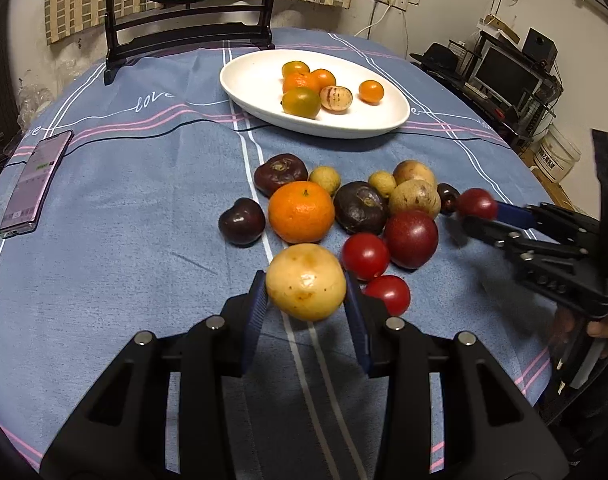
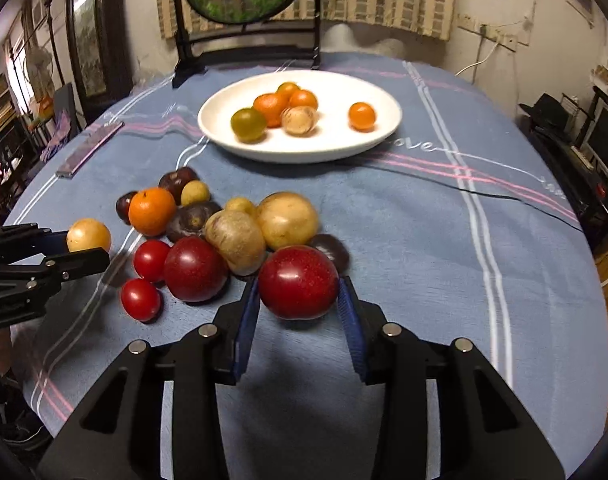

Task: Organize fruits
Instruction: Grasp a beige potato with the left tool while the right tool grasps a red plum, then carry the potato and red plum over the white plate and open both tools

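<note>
Both grippers pinch fruit beside the crowded pile.

The left gripper [image 1: 306, 304] fingers clamp a round yellow fruit [image 1: 306, 282]; the right gripper [image 2: 299, 300] fingers clamp a dark red plum [image 2: 298, 282]; the white oval plate [image 2: 336, 148] sits beyond on the blue-clothed table [image 2: 424, 240].

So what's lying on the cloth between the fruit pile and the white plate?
Nothing: only bare blue tablecloth separates the fruit pile from the white plate, clearest in the right wrist view.
</note>
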